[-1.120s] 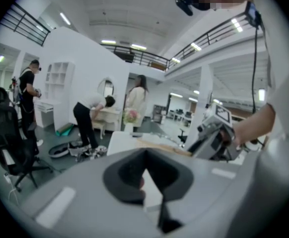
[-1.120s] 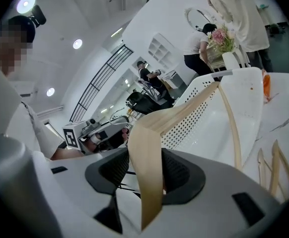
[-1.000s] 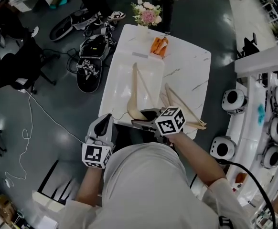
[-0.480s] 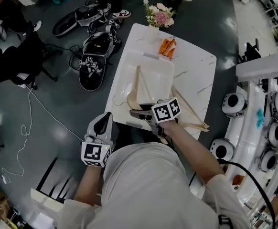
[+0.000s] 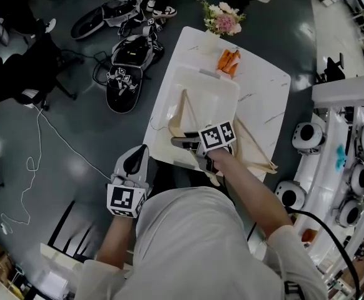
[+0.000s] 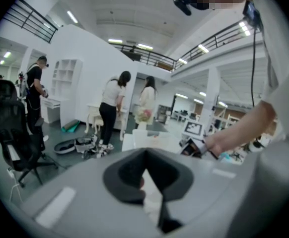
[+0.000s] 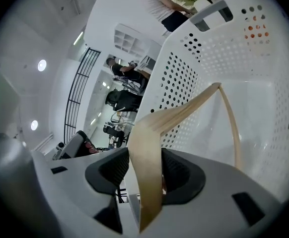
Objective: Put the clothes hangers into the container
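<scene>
The right gripper (image 5: 181, 144) is clamped on one arm of a pale wooden clothes hanger (image 5: 183, 112). In the right gripper view the flat wooden band (image 7: 149, 148) runs between the two dark pads (image 7: 109, 171), which press on it from both sides. The left gripper (image 5: 138, 155) is closed on nothing and sits off the near left edge of the white marble-patterned table (image 5: 264, 86). In its own view the jaw tips (image 6: 145, 170) meet with nothing between them.

Hidden or unclear:
- From the head view, the marker cube covers the clamped end of the held hanger.
- I cannot make out a hook on it in any view.
- My right forearm cuts off the near end of a second pale wooden hanger (image 5: 258, 154).
- The small orange item (image 5: 229, 60) at the far side of the table is too small to identify.

Change over the last second: the right gripper has moved forward from the table's near edge. The held hanger now angles down inside the white perforated plastic basket (image 5: 162, 102), and its far arm reaches along the basket wall (image 7: 283, 108). The left gripper's jaws have not changed.

Count:
- Two grippers.
- Two hangers, one in the basket and one lying on the table just right of it.
- One basket.
- One vase of pink flowers (image 5: 222, 19).
</scene>
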Action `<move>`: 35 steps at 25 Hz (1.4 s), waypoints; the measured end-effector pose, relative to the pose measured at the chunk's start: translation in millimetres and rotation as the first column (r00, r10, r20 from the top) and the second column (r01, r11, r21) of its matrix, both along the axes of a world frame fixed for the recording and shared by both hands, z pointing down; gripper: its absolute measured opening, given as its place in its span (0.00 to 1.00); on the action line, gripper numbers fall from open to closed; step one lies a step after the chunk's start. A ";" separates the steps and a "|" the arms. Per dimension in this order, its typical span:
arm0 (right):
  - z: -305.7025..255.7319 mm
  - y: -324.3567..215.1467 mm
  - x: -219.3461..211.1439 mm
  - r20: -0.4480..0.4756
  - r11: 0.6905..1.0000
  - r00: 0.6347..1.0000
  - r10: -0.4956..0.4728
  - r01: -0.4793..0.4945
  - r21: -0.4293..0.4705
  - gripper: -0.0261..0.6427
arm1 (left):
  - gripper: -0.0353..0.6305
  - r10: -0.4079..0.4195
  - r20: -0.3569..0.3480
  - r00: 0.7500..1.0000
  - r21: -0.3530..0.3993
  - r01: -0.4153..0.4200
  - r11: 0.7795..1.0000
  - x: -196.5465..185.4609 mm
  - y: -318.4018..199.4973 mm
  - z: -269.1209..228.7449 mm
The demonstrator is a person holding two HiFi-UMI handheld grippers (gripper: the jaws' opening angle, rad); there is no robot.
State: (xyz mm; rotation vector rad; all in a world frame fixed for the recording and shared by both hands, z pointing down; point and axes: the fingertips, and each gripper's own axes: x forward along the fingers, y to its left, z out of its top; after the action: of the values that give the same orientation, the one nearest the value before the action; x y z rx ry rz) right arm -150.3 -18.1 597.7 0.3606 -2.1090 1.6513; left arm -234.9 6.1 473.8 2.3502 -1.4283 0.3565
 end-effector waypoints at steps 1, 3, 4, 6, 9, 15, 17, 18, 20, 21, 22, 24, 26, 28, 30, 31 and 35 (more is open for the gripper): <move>2.5 -1.5 -0.5 -0.005 1.000 1.000 0.001 -0.001 -0.005 0.33 | 0.05 -0.001 -0.001 1.000 -0.001 0.001 1.000 -1.4 -0.5 0.6; 7.4 -4.3 -0.9 -0.016 1.000 1.000 0.003 -0.003 -0.012 0.33 | 0.05 -0.003 -0.001 1.000 -0.004 0.003 1.000 -4.2 -1.5 2.1; 9.7 -5.3 -1.1 -0.021 1.000 1.000 0.003 -0.003 -0.016 0.33 | 0.05 -0.004 0.000 1.000 -0.005 0.004 1.000 -5.5 -2.1 2.9; 14.2 -6.2 -1.7 -0.031 1.000 1.000 -0.003 0.002 -0.021 0.33 | 0.05 -0.007 0.000 1.000 -0.009 0.007 1.000 -7.4 -3.0 4.4; 21.5 -5.7 -3.7 -0.047 1.000 0.999 -0.018 0.017 -0.024 0.33 | 0.05 -0.011 -0.003 1.000 -0.016 0.011 1.000 -9.3 -3.7 6.7; 28.4 -8.5 -3.7 0.000 0.999 1.000 -0.018 0.018 -0.030 0.33 | 0.05 -0.010 -0.008 1.000 -0.031 0.010 0.999 -8.8 -3.7 12.9; 28.0 -6.2 -2.5 0.019 0.999 0.999 -0.026 0.026 -0.028 0.34 | 0.05 -0.007 -0.007 1.000 -0.032 0.007 0.999 -8.5 -3.0 13.4; 27.4 -5.2 -1.8 0.028 0.999 0.999 -0.025 0.026 -0.027 0.35 | 0.05 -0.006 -0.007 1.000 -0.032 0.006 0.999 -8.6 -2.6 13.6; 24.5 -4.5 -0.7 0.043 1.000 0.999 -0.020 0.021 -0.020 0.38 | 0.05 -0.004 -0.006 1.000 -0.032 0.004 0.999 -8.9 -2.2 13.9; 22.0 -5.0 -0.3 0.049 1.000 0.999 -0.017 0.018 -0.014 0.40 | 0.05 -0.003 -0.006 1.000 -0.033 0.002 0.999 -8.8 -2.4 13.6; 18.8 -5.9 0.2 0.053 1.000 0.998 -0.015 0.015 -0.007 0.42 | 0.05 -0.001 -0.006 1.000 -0.032 0.000 0.999 -8.5 -3.0 12.9; 12.3 -8.5 2.3 0.052 1.000 0.999 -0.010 0.009 0.014 0.43 | 0.05 0.005 -0.006 1.000 -0.028 -0.005 1.000 -7.6 -4.7 10.6; 8.3 -11.8 7.4 0.036 0.999 0.999 0.000 -0.001 0.042 0.43 | 0.05 0.012 -0.006 1.000 -0.022 -0.012 1.000 -6.4 -6.3 8.8; 5.5 -14.6 14.9 0.023 0.998 1.000 0.013 -0.015 0.062 0.43 | 0.05 0.019 -0.007 1.000 -0.015 -0.019 1.000 -4.0 -7.8 7.2; 0.7 -17.1 23.2 0.024 0.997 0.999 0.035 -0.036 0.072 0.43 | 0.05 0.026 -0.007 1.000 -0.006 -0.026 1.000 -0.3 -9.3 4.9; -2.0 -18.5 27.4 0.027 0.996 0.999 0.047 -0.049 0.078 0.43 | 0.05 0.030 -0.007 1.000 -0.003 -0.030 1.000 1.7 -10.0 3.8; -17.0 -25.0 48.1 0.047 0.986 0.992 0.115 -0.120 0.118 0.43 | 0.05 0.045 -0.011 0.999 0.010 -0.045 0.999 12.2 -11.1 -1.7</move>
State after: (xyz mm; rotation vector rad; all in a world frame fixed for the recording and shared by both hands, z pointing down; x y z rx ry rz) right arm -102.2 -43.1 580.7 0.5032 -2.2634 1.6110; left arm -222.7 -5.0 472.1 2.3919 -1.3767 0.3485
